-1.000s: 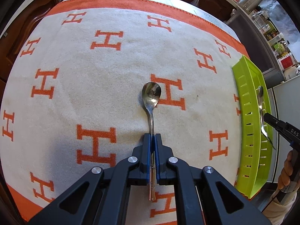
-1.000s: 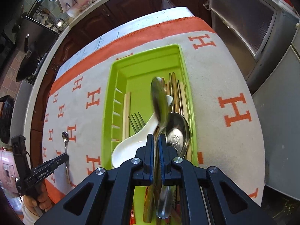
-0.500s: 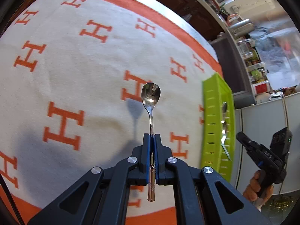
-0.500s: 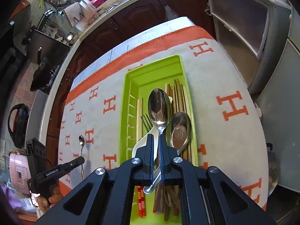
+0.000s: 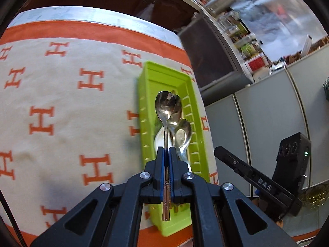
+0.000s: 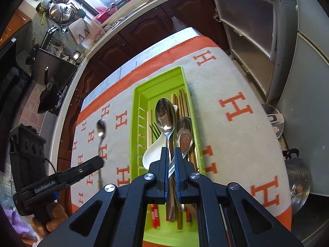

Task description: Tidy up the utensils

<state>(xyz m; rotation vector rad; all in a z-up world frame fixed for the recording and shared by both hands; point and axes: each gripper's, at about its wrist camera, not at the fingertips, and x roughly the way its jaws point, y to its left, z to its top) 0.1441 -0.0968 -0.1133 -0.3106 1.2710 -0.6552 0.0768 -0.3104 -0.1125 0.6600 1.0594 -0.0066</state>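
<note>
the left gripper [image 5: 167, 149] has its fingers [image 5: 159, 160] closed tight on the handle of a small metal spoon [image 5: 164, 107], which sticks up past the tips with its bowl raised, clear of the cloth and, in the left wrist view, lined up over the green tray [image 5: 144, 111]. in the right wrist view the same gripper [image 6: 96, 160] appears at the left, a hand [image 6: 51, 220] beneath it, with the small spoon [image 6: 101, 128] above the patterned cloth [image 6: 236, 144] to the left of the tray.

the right gripper [image 6: 171, 151] has its fingers [image 6: 163, 164] pressed shut on the handle of a larger metal spoon [image 6: 165, 116], held bowl-forward above the tray.

the green tray [image 6: 135, 111] lies lengthwise on the orange-and-white cloth that covers the counter, near the counter's right edge. in it are a white ceramic spoon [image 6: 153, 150], a dark fork [image 6: 154, 128], another metal spoon [image 6: 186, 135], a bundle of wooden chopsticks [image 6: 181, 103] along the right wall, one pale chopstick [image 6: 149, 123] by the slotted left wall and red-striped chopsticks [image 6: 155, 216] at the near end.
</note>
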